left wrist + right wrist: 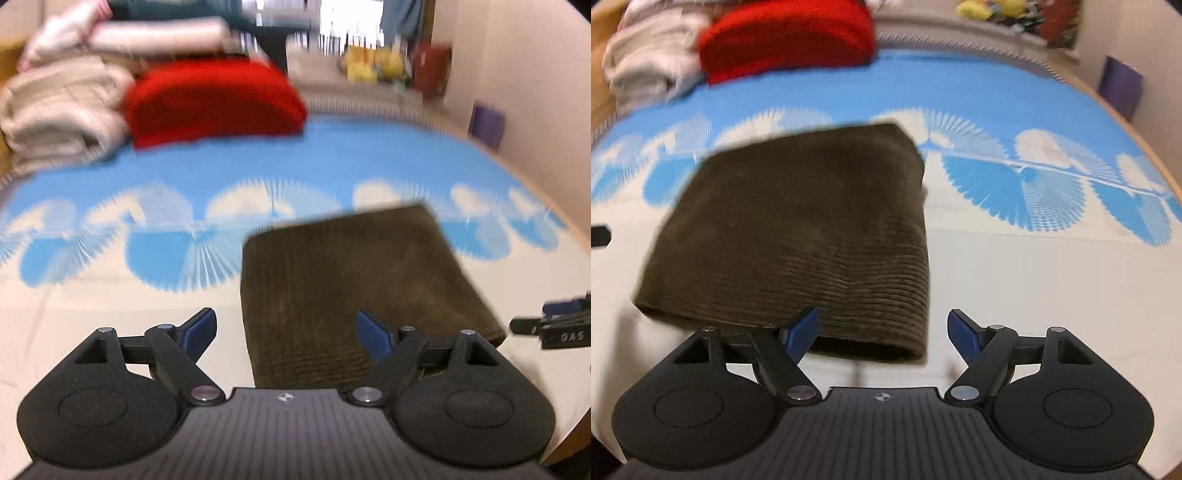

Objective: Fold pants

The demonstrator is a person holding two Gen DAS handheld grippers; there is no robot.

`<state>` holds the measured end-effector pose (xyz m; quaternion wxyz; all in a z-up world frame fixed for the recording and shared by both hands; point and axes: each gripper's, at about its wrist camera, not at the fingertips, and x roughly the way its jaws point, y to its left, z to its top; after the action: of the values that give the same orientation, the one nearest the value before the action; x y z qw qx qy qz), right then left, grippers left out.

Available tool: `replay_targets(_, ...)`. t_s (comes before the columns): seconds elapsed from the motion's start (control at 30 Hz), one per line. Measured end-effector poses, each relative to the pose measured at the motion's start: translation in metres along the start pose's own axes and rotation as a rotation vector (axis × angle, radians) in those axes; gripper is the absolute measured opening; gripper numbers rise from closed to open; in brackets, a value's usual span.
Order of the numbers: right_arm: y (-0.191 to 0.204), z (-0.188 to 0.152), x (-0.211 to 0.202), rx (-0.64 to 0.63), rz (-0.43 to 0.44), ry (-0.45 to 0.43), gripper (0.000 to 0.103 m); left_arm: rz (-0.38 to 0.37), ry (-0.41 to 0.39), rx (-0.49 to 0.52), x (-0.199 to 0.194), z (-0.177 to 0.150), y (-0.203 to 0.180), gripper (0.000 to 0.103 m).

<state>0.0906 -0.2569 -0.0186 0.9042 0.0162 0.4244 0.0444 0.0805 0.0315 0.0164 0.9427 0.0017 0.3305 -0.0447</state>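
The pants (798, 236), dark olive-brown corduroy, lie folded into a compact, roughly square packet on the cream part of a bed cover (1034, 280), with their far corner reaching the band of blue fan shapes that runs across it. Nothing grips them. In the right wrist view the right gripper (882, 334) stands with its blue-padded fingers spread wide over the near edge of the packet: the left pad overlaps the cloth at its near fold, the right pad is over bare cover beside it, and neither presses on the fabric. In the left wrist view the left gripper (286, 334) is likewise wide apart, its pads straddling the near left part of the pants without clamping them; part of the other gripper shows at the right edge. Toward the far left corner of the bed sit a folded red garment (218, 101) and, beside it, a stack of beige folded clothes (62, 110). Both views are blurred.
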Motion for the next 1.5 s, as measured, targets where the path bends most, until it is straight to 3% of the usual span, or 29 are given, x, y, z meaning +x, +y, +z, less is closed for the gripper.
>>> replay_targets(0.13,0.006,-0.018,-0.044,0.08,0.016,-0.095,0.082,0.033,-0.092,0.008,-0.046,-0.007,-0.011,0.089)
replay_targets(0.23,0.013,-0.026,-0.072,0.092,0.027,-0.199,0.089,0.005,-0.093,0.019,-0.07,-0.011,-0.017,0.103)
replay_targets(0.3,0.019,-0.03,-0.083,0.076,0.014,-0.24,0.09,0.002,-0.094,0.025,-0.08,-0.017,-0.02,0.103)
replay_targets(0.4,0.027,-0.036,-0.094,0.064,0.021,-0.274,0.093,0.017,-0.078,-0.057,-0.083,-0.039,-0.019,0.103)
replay_targets(0.47,0.03,-0.042,-0.095,0.062,0.026,-0.286,0.096,0.011,0.015,-0.178,-0.075,-0.055,-0.014,0.103)
replay_targets(0.53,0.036,-0.044,-0.092,0.049,0.017,-0.271,0.097,-0.001,0.074,-0.244,-0.062,-0.059,-0.012,0.103)
replay_targets(0.6,0.042,-0.046,-0.086,0.027,0.005,-0.254,0.098,0.056,0.083,-0.227,-0.055,-0.057,-0.015,0.103)
replay_targets(0.73,0.053,-0.046,-0.076,-0.014,-0.026,-0.213,0.098,0.065,0.107,-0.203,-0.044,-0.053,-0.022,0.103)
replay_targets(0.97,0.054,-0.042,-0.065,0.0,-0.043,-0.182,0.098,0.061,0.104,-0.112,-0.037,-0.056,-0.037,0.103)
replay_targets(1.5,0.045,-0.045,-0.058,0.014,-0.054,-0.137,0.098,0.063,0.124,-0.1,-0.025,-0.06,-0.044,0.103)
